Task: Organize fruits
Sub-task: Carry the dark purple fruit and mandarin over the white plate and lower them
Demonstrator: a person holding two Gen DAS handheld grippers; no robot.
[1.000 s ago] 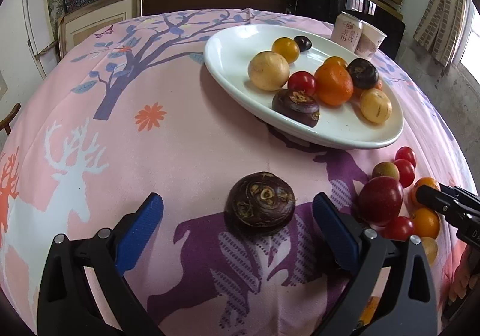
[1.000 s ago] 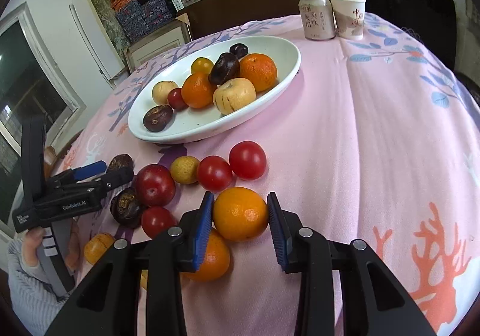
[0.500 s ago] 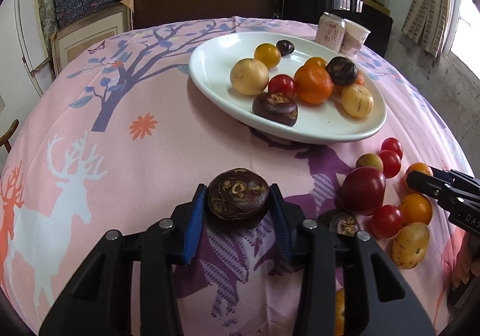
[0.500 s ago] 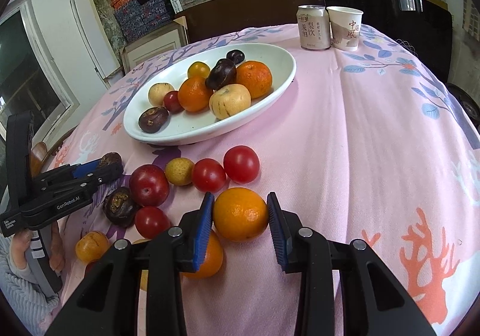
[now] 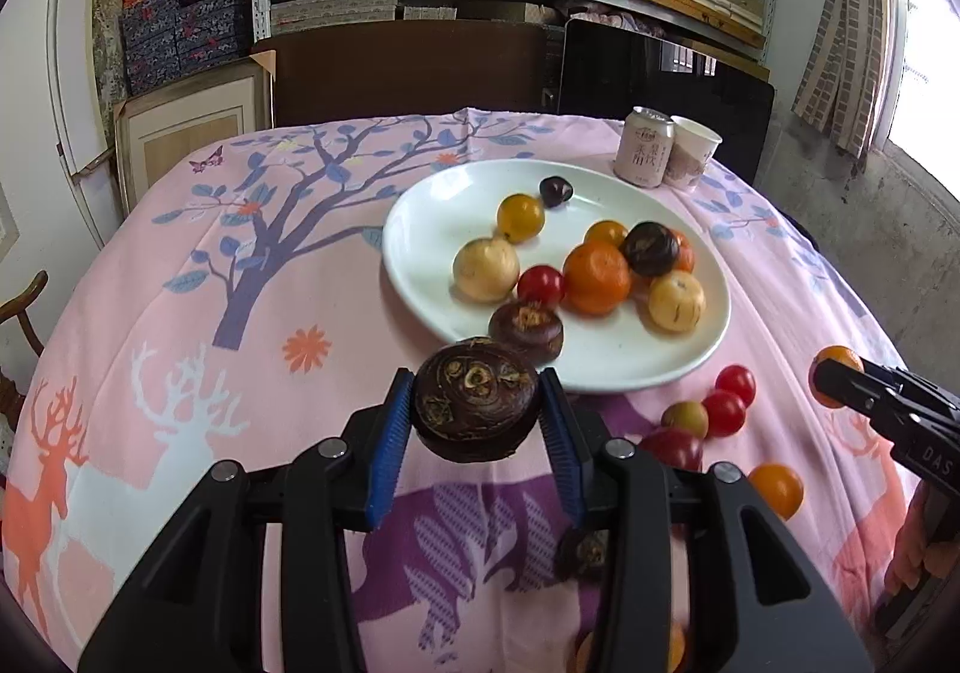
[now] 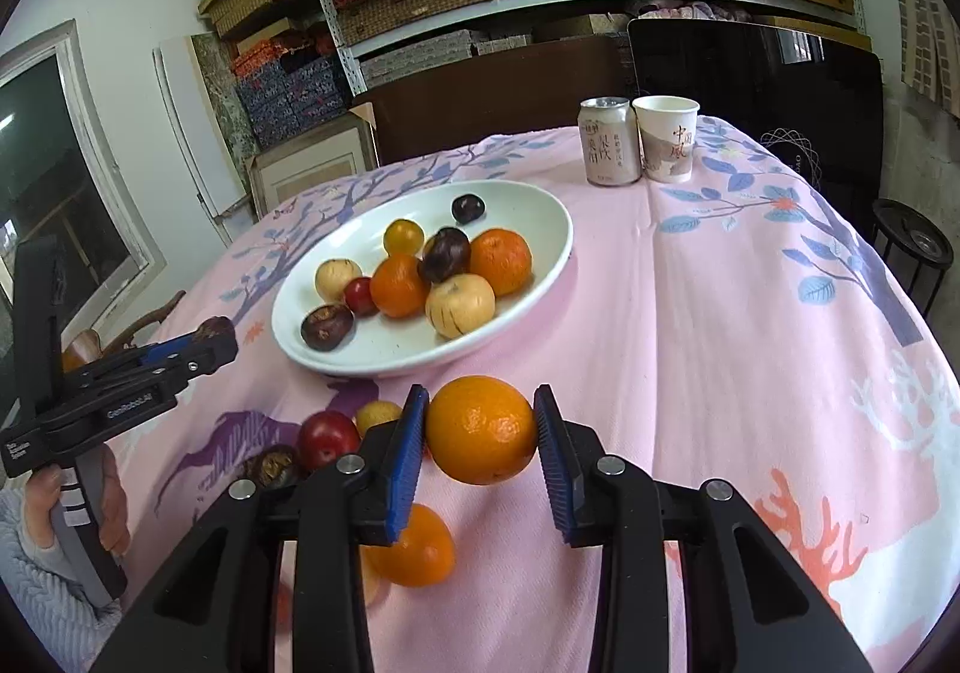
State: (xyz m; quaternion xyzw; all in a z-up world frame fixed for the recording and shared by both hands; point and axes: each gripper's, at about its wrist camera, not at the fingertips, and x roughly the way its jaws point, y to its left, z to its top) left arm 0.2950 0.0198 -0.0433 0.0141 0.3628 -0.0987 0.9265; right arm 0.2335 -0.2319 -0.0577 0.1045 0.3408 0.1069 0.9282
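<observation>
Both fruits had risen off the pink tabletop (image 5: 180,313): the dark brown, knobbly, firm water chestnut (image 5: 474,407) clamped across its middle in the left claw (image 5: 474,433), and the round, smooth, slip-prone orange (image 6: 482,430) pinched in the right claw (image 6: 482,451), each held short of the white oval plate (image 5: 420,217) ahead.

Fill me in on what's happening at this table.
A person is sorting fruit onto a white plate with a handheld gripper in each hand. The left gripper is clamped on a dark brown water chestnut, the right gripper on an orange, both lifted off the pink tablecloth. The plate already holds several fruits. More tomatoes and oranges lie loose on the cloth.
</observation>
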